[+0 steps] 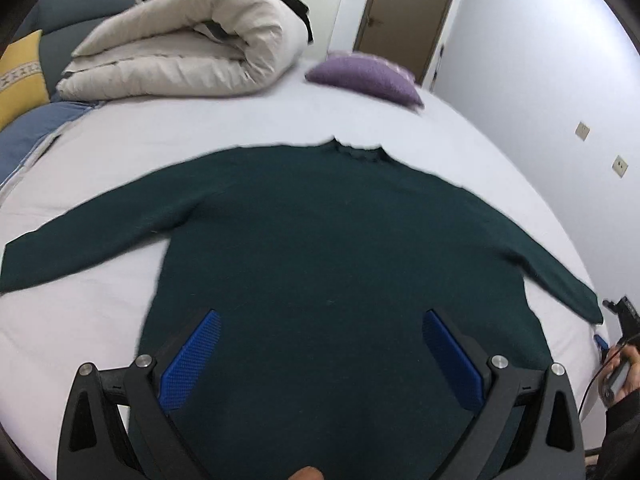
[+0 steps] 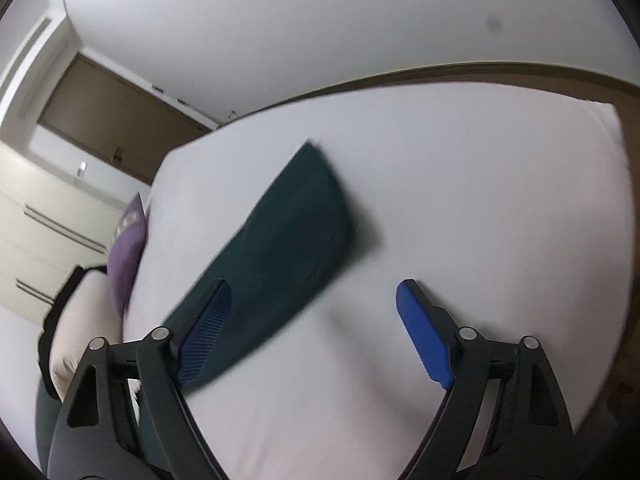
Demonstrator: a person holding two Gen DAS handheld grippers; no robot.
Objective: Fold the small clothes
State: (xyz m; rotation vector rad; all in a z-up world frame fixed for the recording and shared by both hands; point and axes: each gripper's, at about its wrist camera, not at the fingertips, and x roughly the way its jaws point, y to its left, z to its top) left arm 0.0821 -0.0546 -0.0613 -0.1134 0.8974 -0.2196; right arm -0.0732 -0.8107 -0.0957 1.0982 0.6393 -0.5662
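A dark green sweater (image 1: 320,232) lies flat on the white bed (image 1: 120,148), collar away from me, both sleeves spread out to the sides. My left gripper (image 1: 320,320) is open and empty, hovering over the sweater's lower body. In the right wrist view the sweater's right sleeve (image 2: 280,248) stretches across the white bed (image 2: 480,200). My right gripper (image 2: 314,292) is open and empty above that sleeve, its left pad over the cloth. The right gripper also shows at the far right of the left wrist view (image 1: 620,320), next to the sleeve cuff.
A rolled beige duvet (image 1: 188,44) lies at the back left of the bed. A purple pillow (image 1: 364,76) lies at the back; it also shows in the right wrist view (image 2: 128,252). A blue and yellow headboard (image 1: 28,76) is far left. A brown door (image 1: 404,12) stands behind.
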